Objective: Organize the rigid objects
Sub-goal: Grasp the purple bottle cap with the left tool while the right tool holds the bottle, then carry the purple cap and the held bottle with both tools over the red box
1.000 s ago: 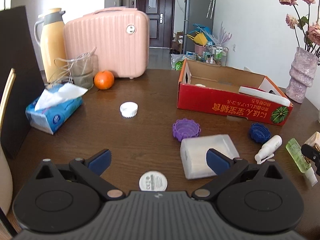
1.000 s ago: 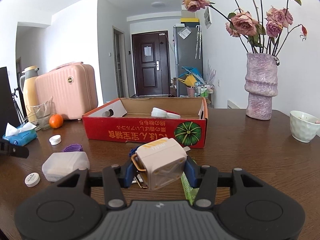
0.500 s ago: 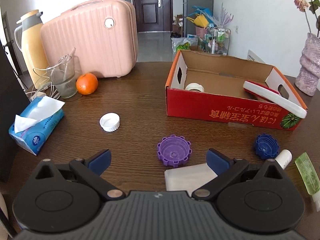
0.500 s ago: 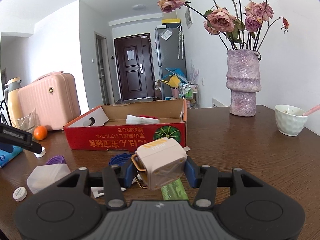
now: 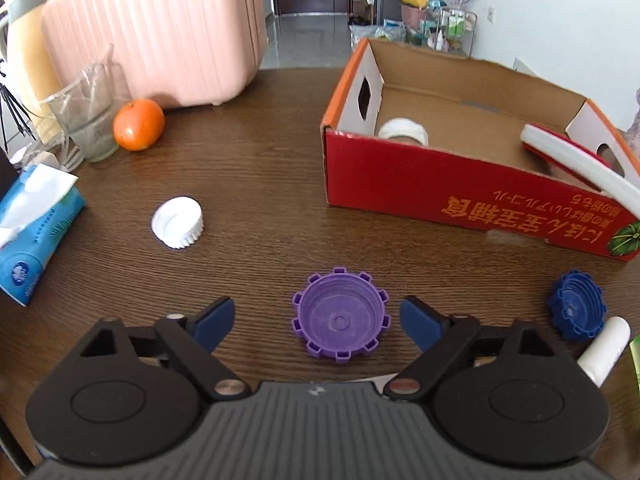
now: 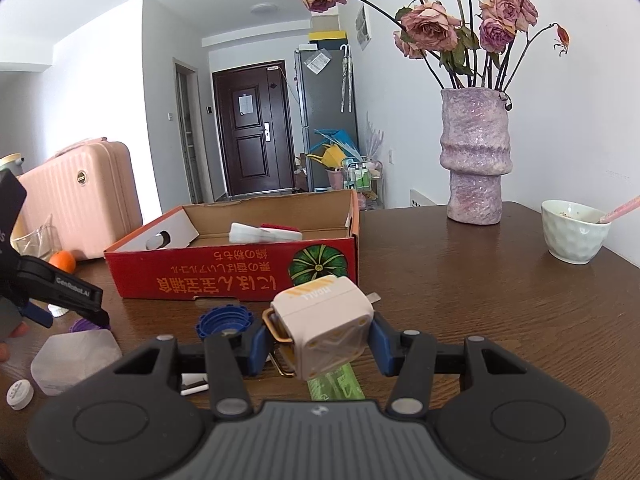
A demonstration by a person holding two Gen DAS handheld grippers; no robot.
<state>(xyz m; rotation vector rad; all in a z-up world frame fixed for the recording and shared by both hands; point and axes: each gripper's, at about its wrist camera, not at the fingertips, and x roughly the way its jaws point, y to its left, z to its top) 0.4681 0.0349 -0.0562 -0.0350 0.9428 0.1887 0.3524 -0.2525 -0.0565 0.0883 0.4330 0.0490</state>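
Hazards, largest first: the cardboard box (image 5: 460,184), red-fronted and open-topped, is judged liable to be shoved across the counter (image 5: 260,168) if its near wall is clipped by a loaded gripper on the way in. The beige cube charger (image 6: 324,328) is pinched between the pads of the right gripper (image 6: 318,344), above the counter and short of the box; it sits skewed, so it could twist free if jolted. The purple cap (image 5: 340,316) lies open side up between the fingers of the left gripper (image 5: 316,318), whose jaws are spread, have just been closing, and are not yet touching it; being low and ridged, it may skid or flip should one pad arrive first. The blue cap (image 5: 576,310) and white tube (image 5: 604,346) lie close by on the right and could be knocked. Surface: dark wood-grain counter, glossy. Room: white walls, dark door (image 6: 252,136), pink suitcase (image 5: 160,32), vase of dried roses (image 6: 476,156), orange (image 5: 138,124), tissue pack (image 5: 32,236), white cap (image 5: 178,222). A white ring-shaped item (image 5: 404,130) in the box is possibly tape.
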